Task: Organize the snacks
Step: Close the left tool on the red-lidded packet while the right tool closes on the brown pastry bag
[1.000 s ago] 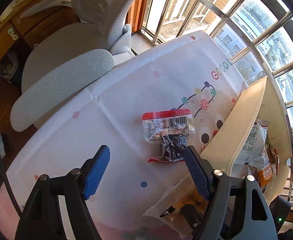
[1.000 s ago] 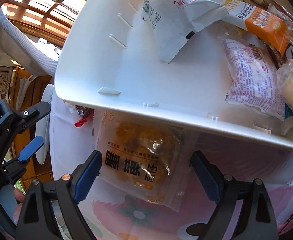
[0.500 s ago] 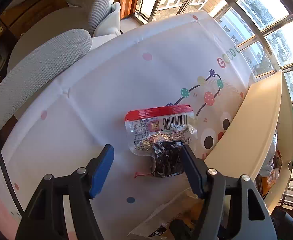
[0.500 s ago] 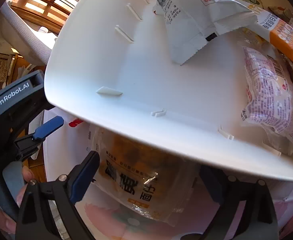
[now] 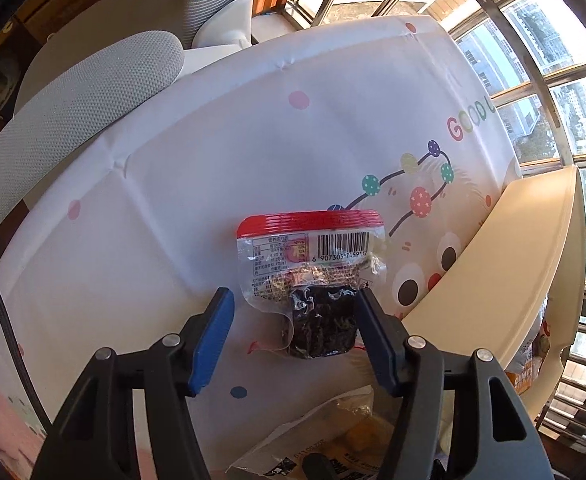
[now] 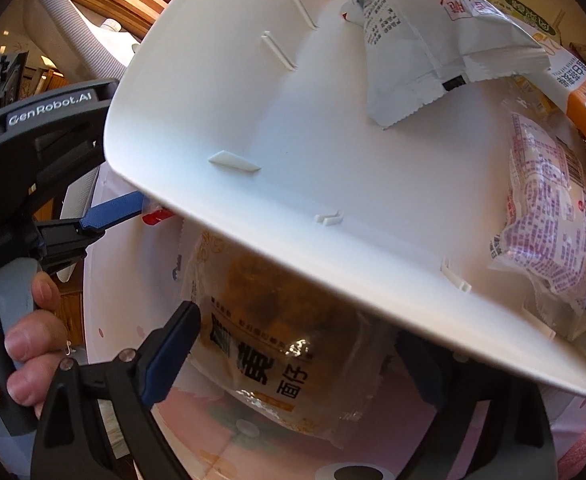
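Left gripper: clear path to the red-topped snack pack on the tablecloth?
Probably yes. The left gripper is open, with the dark lower end of the red-topped snack pack already between its fingers. Nothing lies on the pack; the cream bin stands to the right, close to the right finger.

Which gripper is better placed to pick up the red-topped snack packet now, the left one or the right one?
Left. The left gripper is open with the red-topped packet between its fingers on the tablecloth. The right gripper is open around the clear brown snack bag beside the white bin.
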Demonstrator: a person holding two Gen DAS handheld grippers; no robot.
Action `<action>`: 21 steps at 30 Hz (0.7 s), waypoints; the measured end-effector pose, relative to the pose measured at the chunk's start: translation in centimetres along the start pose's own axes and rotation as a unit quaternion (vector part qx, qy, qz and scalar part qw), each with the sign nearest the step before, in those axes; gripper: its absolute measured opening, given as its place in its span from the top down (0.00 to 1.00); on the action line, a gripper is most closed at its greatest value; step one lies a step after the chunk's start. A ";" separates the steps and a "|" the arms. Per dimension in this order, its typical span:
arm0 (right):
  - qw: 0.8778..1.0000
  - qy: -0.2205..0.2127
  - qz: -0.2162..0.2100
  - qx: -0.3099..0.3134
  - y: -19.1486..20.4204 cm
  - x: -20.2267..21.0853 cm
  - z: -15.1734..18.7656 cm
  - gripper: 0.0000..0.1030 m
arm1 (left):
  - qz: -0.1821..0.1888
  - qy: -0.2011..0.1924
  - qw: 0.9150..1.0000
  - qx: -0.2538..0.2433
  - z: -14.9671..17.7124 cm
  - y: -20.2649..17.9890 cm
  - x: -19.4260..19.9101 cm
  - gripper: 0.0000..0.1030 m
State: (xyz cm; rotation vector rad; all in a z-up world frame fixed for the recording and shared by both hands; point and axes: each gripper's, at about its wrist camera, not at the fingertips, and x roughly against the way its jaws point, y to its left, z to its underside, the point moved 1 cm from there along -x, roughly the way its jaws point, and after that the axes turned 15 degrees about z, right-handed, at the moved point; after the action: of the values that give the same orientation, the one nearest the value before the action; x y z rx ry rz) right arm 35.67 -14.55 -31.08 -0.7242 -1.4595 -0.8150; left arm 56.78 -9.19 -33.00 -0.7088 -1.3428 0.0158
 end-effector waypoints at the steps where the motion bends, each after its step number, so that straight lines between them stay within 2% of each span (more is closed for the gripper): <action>1: 1.000 -0.002 0.001 0.008 0.1 0.0 0.0 0.10 | -0.002 0.004 1.000 0.006 -0.1 0.0 -0.1 0.41; 6: 0.999 -0.014 0.008 0.050 1.5 -0.1 1.0 0.12 | -0.003 0.031 0.999 0.043 -0.5 0.1 -0.7 0.40; 14: 0.990 -0.045 0.018 0.135 3.2 0.1 2.2 0.18 | 0.005 0.042 0.996 0.076 -1.3 0.6 -1.0 0.40; 18: 0.986 -0.048 0.011 0.159 4.3 -0.4 2.4 0.22 | 0.010 0.042 0.996 0.082 -1.8 1.2 -1.2 0.40; 21: 0.986 -0.046 -0.001 0.159 3.5 -0.1 2.2 0.26 | 0.004 0.042 0.996 0.080 -1.9 1.1 -1.3 0.40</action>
State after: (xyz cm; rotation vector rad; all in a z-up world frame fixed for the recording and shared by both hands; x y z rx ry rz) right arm 37.35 -10.82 -31.00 -0.5232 -1.6272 -0.5381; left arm 58.58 -9.68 -34.77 -0.5735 -1.2424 0.0989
